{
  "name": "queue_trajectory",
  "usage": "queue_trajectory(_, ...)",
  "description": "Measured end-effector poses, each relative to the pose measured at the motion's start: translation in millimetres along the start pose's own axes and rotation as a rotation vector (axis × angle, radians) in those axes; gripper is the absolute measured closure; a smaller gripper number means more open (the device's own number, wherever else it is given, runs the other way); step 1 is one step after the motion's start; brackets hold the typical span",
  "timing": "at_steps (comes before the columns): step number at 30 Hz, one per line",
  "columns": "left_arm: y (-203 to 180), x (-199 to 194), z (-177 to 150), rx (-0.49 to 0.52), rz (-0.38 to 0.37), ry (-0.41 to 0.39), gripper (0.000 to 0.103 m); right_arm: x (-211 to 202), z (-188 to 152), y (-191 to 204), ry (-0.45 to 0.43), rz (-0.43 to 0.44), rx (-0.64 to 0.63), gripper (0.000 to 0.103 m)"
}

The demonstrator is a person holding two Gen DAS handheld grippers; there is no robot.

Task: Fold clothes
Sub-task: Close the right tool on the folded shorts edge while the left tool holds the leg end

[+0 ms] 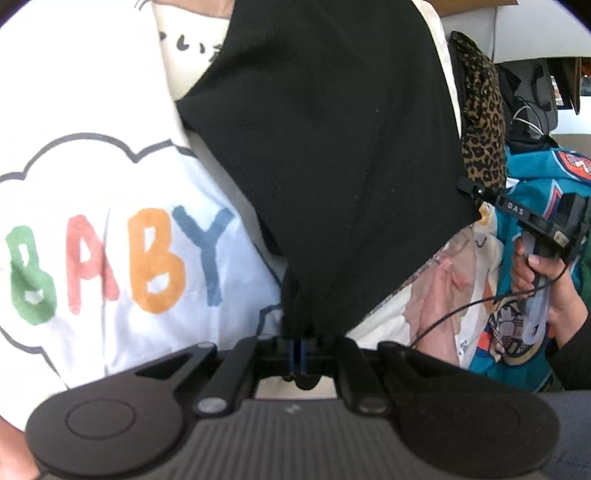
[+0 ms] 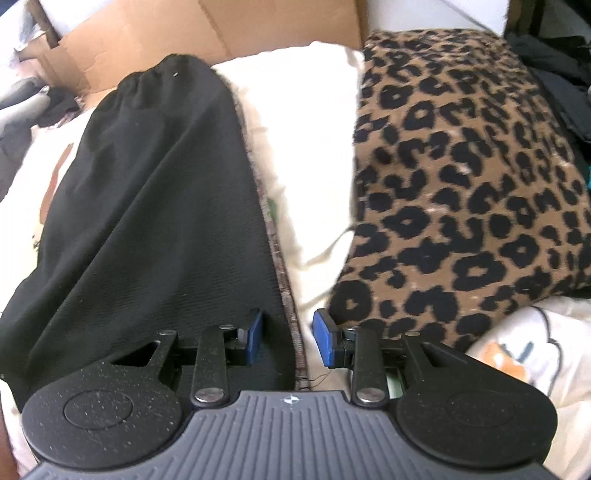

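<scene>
A black garment point(image 1: 325, 147) hangs taut from my left gripper point(image 1: 298, 349), whose blue pads are shut on a bunched corner of it. In the right wrist view the same black garment point(image 2: 147, 206) lies stretched over a cream cloth point(image 2: 306, 155), its grey-brown hemmed edge point(image 2: 286, 288) running between my right gripper's point(image 2: 290, 339) blue pads point(image 2: 255, 336). Those pads stand apart and do not press on the fabric. The left wrist view shows the right gripper point(image 1: 471, 188) at the garment's far right edge, held by a hand point(image 1: 532, 273).
A white shirt printed BABY point(image 1: 110, 258) lies left of the black garment. A leopard-print cloth point(image 2: 465, 184) is heaped on the right, a teal printed jersey point(image 1: 543, 177) beyond it. A cardboard box point(image 2: 184, 33) stands behind, dark clothes point(image 2: 554, 81) at the far right.
</scene>
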State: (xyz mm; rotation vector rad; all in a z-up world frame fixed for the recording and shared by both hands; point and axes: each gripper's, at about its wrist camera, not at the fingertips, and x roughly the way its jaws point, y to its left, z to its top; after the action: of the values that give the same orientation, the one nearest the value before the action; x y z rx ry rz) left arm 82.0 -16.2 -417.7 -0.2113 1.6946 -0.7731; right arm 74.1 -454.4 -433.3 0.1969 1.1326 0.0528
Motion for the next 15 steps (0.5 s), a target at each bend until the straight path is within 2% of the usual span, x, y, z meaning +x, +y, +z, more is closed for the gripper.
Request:
queue_trajectory(2, 2.4, -1.4, -1.3, -0.006, 0.001, 0.0, 0.1, 2.7, -2.1, 1.9, 0.044, 0.011, -0.009, 0.066)
queue_trajectory(5, 4.4, -1.2, -1.4, -0.003, -0.001, 0.002, 0.1, 2.8, -7.0, -2.4, 0.065, 0.022, -0.011, 0.067)
queue_trajectory(9, 2.0, 1.2, 1.8, -0.006, 0.003, 0.007, 0.099, 11.3, -3.4, -20.6, 0.089, 0.058, 0.109, 0.065)
queue_trajectory(13, -0.2, 1.3, 3.2, 0.004, 0.01, 0.011, 0.1, 20.7, 1.2, -16.3, 0.099, 0.066, 0.078, 0.063)
queue_trajectory(15, -9.5, 7.9, 5.4, -0.007, 0.011, 0.008, 0.1, 24.3, 2.7, -14.9, 0.102, 0.076, 0.067, 0.068)
